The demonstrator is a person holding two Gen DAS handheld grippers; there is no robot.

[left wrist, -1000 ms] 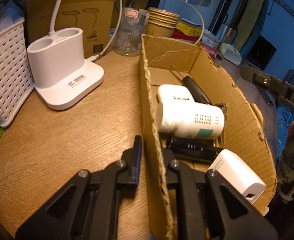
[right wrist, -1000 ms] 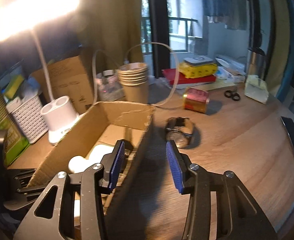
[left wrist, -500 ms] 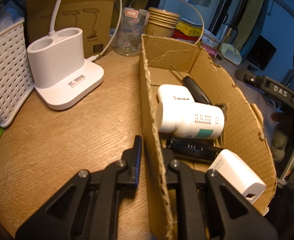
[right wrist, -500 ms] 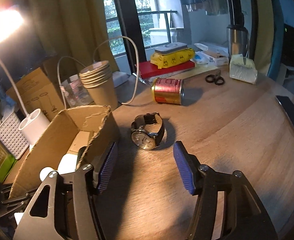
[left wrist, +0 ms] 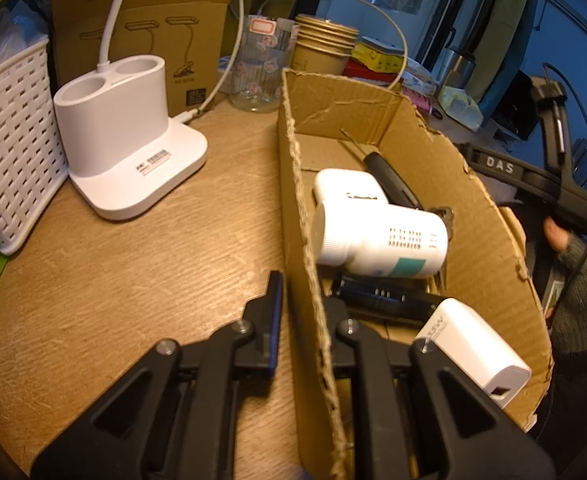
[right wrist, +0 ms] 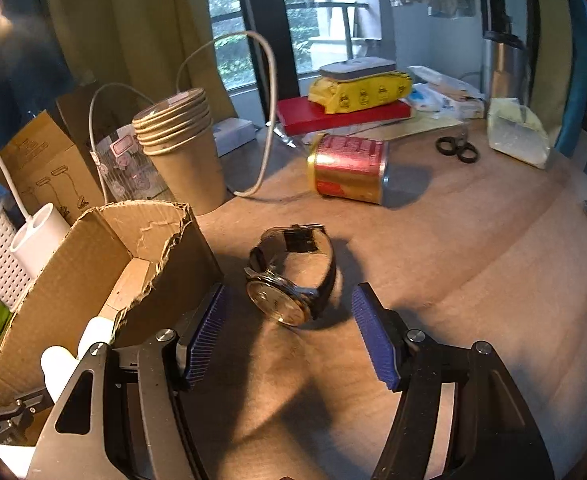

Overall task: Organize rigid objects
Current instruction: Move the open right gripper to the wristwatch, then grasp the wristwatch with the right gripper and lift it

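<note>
Two blue fingers [right wrist: 209,330] flank the wristwatch [right wrist: 291,276] beside the box [right wrist: 93,256].

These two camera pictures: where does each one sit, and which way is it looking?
Left wrist: rides the left tongs, looking down at the cardboard box wall they clamp; a sleeve shows.
Right wrist: rides the right tongs, open, jaws just widened, facing the wristwatch.
Shared: box, stacked paper cups, white lamp base.

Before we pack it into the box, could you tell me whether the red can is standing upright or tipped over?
Tipped over: the red can lies on its side on the table, its round end facing sideways.
</note>
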